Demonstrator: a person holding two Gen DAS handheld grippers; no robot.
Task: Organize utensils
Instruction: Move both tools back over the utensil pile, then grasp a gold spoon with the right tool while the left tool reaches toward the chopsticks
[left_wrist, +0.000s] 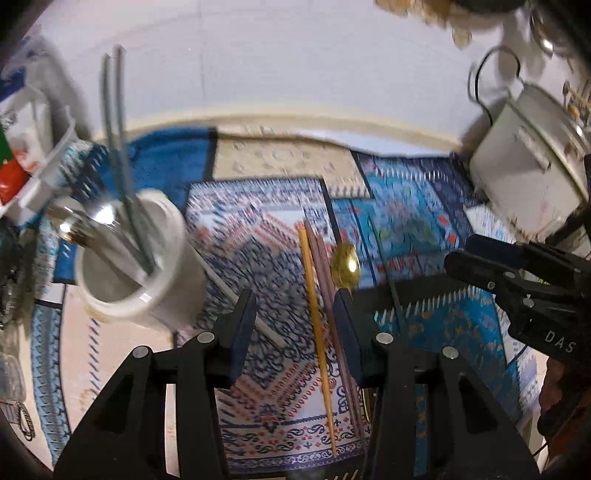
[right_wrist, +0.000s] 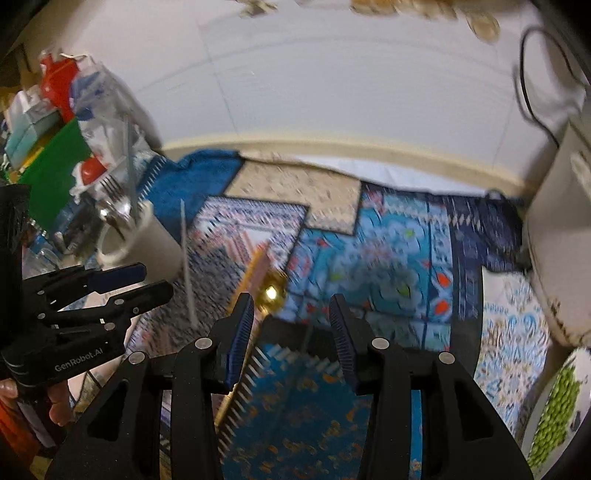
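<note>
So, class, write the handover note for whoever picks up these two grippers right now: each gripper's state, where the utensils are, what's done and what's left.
Left gripper: open, empty, above the loose chopsticks.
Right gripper: open, empty, over the patterned cloth.
White cup: already holds grey chopsticks and metal utensils.
Still on the cloth: yellow chopstick, brown chopsticks, white chopstick, gold spoon.
Left: move those into the cup.

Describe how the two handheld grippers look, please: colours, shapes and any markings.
Both are matte black plastic with triangular cut-outs and round silver pivot pins. The left gripper and the right gripper each carry two flat fingers with dark blue ribbed pads. White lettering shows on both bodies; the left's reads "GenRobot.AI".
</note>
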